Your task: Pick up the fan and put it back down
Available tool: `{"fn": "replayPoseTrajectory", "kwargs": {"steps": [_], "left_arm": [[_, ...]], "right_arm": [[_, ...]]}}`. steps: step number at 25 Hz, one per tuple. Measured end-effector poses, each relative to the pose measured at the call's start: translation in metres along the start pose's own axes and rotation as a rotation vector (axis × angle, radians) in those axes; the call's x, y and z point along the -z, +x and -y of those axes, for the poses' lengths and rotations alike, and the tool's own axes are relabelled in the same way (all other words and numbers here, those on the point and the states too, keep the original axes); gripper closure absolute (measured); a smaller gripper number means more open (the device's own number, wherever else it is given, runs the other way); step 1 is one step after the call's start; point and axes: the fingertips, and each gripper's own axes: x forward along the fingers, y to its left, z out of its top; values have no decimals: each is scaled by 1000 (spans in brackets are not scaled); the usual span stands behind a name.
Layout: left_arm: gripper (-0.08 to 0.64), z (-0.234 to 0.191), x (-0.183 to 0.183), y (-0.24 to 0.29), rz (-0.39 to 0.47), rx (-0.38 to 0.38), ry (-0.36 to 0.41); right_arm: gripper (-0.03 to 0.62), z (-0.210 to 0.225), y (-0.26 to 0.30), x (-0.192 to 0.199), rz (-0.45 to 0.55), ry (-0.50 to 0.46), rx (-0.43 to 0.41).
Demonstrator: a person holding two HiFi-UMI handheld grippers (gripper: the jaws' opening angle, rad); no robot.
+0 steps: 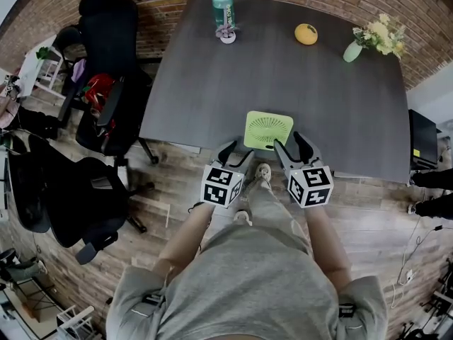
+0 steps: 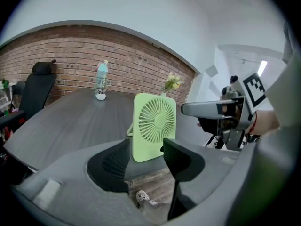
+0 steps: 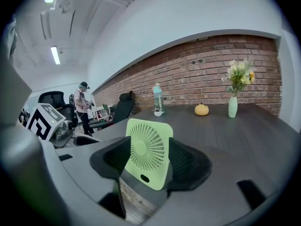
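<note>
Approach stage of the pick-up. Green fan (image 1: 268,130) upright on the dark counter (image 1: 212,83), close to its near edge and propped from behind by a small stand. Not yet lifted, hence not yet set back down.

From the near left, left gripper (image 2: 145,146) spread wide and empty, with the fan framed in the gap just beyond the fingertips. From the near right, right gripper (image 3: 148,145) likewise spread and pinching nothing, with the fan filling the gap between its jaws from edge to edge. Both aimed slightly downward at the fan, one to each side of its near face.

By judgement, no part of the task completed: closing in, gripping, raising and replacing all left to do.

Hidden or hard to make out:
- Bottom edge of the fan and its footing on the counter, masked by the jaws in both gripper views.
- Near right corner of the fan in the head view, overlapped by a fingertip of the right gripper; touching or merely passing above, not decidable.
- Dark oval low on the fan's face in the right gripper view, probably a switch, too small to read.

At the far end of the counter, a bottle (image 1: 223,6), a small orange object (image 1: 306,34) and a vase of flowers (image 1: 352,50), all well apart from the fan.
</note>
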Motion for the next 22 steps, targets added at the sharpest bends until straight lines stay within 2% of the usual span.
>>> {"fn": "replayPoseTrajectory", "kwargs": {"steps": [22], "left_arm": [[299, -6, 20, 64, -133, 83, 0]], "right_arm": [[336, 17, 47, 3, -38, -2, -69]]}}
